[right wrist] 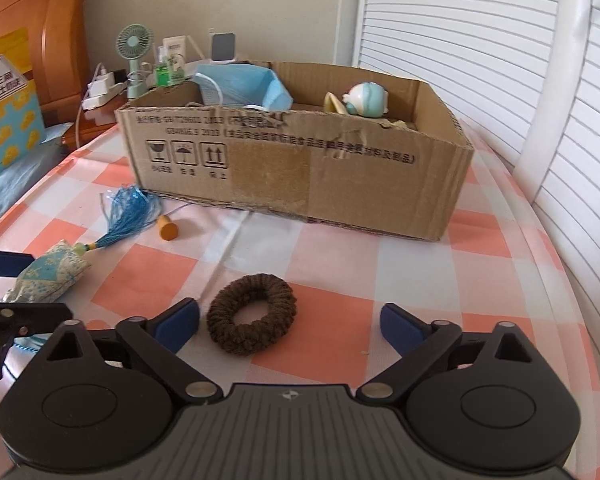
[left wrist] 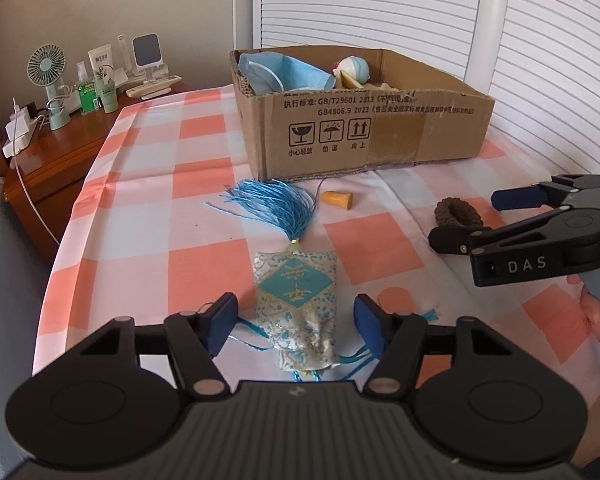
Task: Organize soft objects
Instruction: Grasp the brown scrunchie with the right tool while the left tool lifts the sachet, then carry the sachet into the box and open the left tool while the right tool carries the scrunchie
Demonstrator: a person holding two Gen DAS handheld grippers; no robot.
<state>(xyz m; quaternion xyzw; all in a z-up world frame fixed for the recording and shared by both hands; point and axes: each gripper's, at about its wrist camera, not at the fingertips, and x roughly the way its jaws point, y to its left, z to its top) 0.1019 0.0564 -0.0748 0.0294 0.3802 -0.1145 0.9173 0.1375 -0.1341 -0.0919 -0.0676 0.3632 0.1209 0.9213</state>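
Observation:
A patterned blue-and-cream sachet [left wrist: 296,308] with a blue tassel [left wrist: 278,206] lies on the checked cloth, its lower half between the open fingers of my left gripper [left wrist: 296,326]. It also shows in the right wrist view [right wrist: 50,274]. A brown knitted hair tie [right wrist: 252,314] lies flat between the open fingers of my right gripper [right wrist: 292,326], nearer the left finger. In the left wrist view the hair tie [left wrist: 458,212] sits by the right gripper [left wrist: 472,220]. A cardboard box [left wrist: 364,128] behind holds a blue face mask [left wrist: 284,74] and a small plush toy [left wrist: 354,70].
A small orange wooden knob [left wrist: 338,200] on a cord lies before the box. A wooden nightstand [left wrist: 60,152] at left carries a fan [left wrist: 48,68], bottles and chargers. White slatted panels [left wrist: 540,40] stand behind. A yellow-and-blue bag [right wrist: 6,108] leans at far left.

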